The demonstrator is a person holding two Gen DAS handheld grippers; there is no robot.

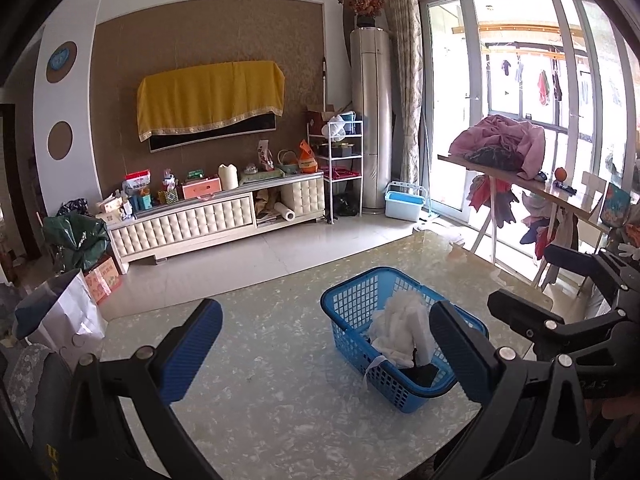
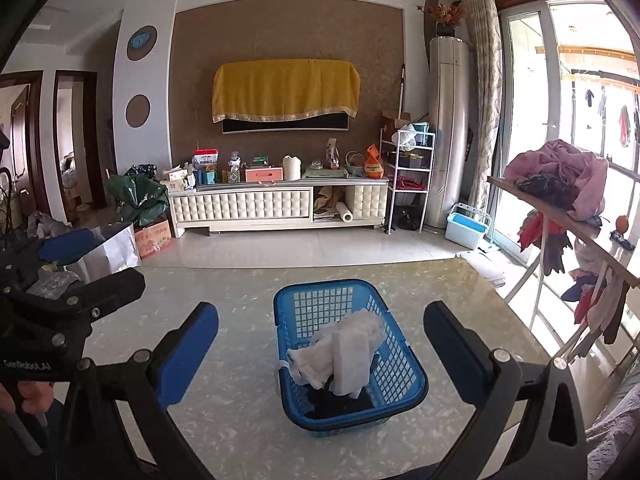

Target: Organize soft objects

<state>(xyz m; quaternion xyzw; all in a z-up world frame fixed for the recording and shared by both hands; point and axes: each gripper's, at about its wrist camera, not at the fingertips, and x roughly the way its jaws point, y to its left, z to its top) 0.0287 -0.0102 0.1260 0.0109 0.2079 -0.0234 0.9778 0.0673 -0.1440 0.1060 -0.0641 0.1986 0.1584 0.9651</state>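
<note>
Blue plastic basket [image 2: 416, 378] is sitting mid-table holding white cloths [image 2: 344, 356] at 12 o'clock, both grippers [image 1: 328, 354] [image 2: 320, 356] are gaping empty, so sorting looks nearly done; next, check for leftovers.

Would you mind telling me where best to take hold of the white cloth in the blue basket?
Probably at the raised fold of the white cloth, which stands above the blue basket rim. Come from above with the open right tongs, since the mesh walls block any sideways approach.

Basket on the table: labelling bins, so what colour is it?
Blue basket, clearest in right wrist view.
</note>
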